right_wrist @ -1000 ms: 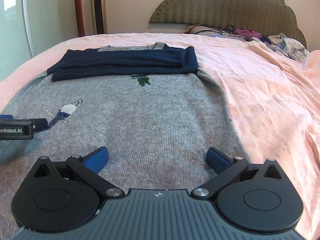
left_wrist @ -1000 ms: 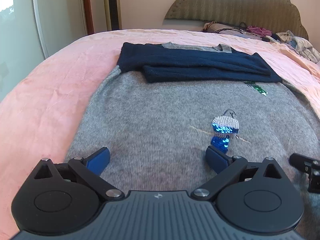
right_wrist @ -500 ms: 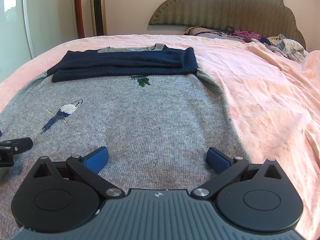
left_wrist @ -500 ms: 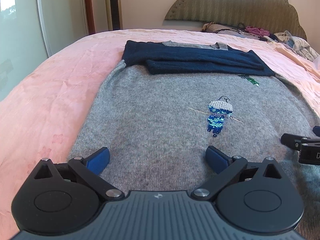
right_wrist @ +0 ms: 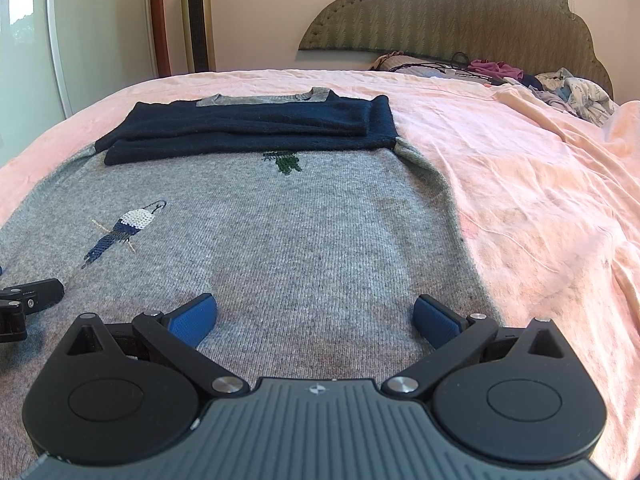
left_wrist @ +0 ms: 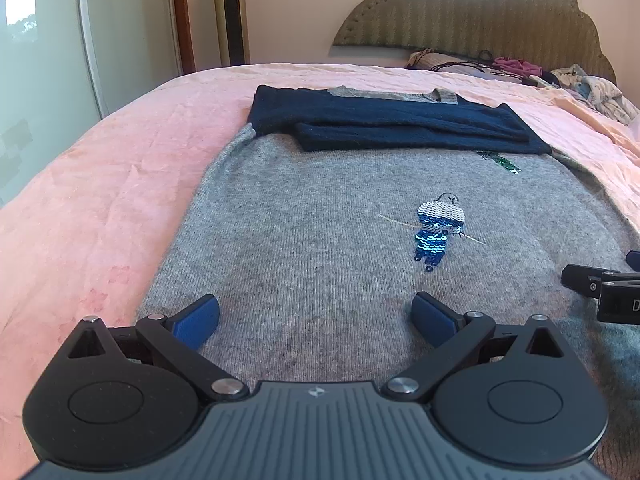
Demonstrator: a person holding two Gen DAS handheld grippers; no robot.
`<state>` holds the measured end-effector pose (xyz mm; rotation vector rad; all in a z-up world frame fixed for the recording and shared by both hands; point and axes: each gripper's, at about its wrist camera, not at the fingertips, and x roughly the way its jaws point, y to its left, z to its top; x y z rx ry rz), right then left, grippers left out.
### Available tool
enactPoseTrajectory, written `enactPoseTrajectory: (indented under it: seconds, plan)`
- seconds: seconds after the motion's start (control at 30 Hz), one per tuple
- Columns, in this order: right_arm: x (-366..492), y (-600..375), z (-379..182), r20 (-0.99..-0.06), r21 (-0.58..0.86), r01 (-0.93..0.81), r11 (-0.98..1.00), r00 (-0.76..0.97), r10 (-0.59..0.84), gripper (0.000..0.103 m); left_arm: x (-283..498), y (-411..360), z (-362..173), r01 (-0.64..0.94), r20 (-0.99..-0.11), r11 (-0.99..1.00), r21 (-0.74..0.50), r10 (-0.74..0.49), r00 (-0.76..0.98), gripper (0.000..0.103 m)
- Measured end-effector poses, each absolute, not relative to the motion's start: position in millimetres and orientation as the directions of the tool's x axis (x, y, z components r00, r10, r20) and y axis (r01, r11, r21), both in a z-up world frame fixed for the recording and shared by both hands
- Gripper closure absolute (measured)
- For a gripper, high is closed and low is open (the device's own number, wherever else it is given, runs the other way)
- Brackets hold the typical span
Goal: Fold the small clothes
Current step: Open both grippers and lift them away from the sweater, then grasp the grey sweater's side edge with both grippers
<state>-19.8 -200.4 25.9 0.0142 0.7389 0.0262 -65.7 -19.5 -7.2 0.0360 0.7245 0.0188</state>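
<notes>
- With both navy sleeves (left_wrist: 392, 128) already folded across the chest, your grey sweater (left_wrist: 320, 240) lies flat mid-frame on the pink bed (left_wrist: 100, 200).
- Left tongs (left_wrist: 316, 314) and right tongs (right_wrist: 314, 314) are spread wide and empty over the hem.
- Next, pinch the bottom hem corners and carry them toward the collar.

Grey sweater (left_wrist: 320, 248), navy sleeves (left_wrist: 384, 124)

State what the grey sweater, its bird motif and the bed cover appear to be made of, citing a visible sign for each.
Grey sweater: fine knit, probably wool or a blend; ribbed stitches, fuzzy matt surface.
Bird motif: sequins; glinting overlapping scales.
Bed cover: thin woven fabric, possibly cotton; matt pink, creased.
</notes>
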Motion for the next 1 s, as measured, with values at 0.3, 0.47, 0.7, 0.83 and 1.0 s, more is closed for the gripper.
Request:
enactPoseTrajectory:
  seconds: [0.3,0.47,0.7,0.83,1.0]
  plan:
    - [-18.4,-199.6,25.8,-0.674,0.022,-0.022,1.000,0.738,0.031,0.000,-64.9,-20.3,-7.2,-0.007,-0.665,0.999,0.045,0.035,0.746,0.000]
    - [-18.3,-199.3,26.0,-0.674,0.021,-0.023,1.000,0.738,0.031,0.000,-68.5,-19.2,-6.2,0.001,-0.670,0.999,0.051,0.033,0.741,0.000]
    - [-34.6,-200.5,30.1,-0.678,0.023,-0.061,0.998,0.733,0.060,0.000,-98.0,-13.1,3.1,0.053,-0.687,0.995,0.079,0.016,0.726,0.000]
    - [-74.6,-219.9,45.1,-0.672,0.102,-0.198,0.975,0.708,0.214,0.000,-135.2,19.6,21.1,0.057,-0.667,0.998,0.037,-0.017,0.744,0.000]
    - [-107.3,-314.2,70.1,-0.620,0.478,-0.038,0.878,0.693,0.367,0.000,-149.2,84.9,21.1,0.016,-0.744,0.978,-0.208,-0.169,0.647,0.000]
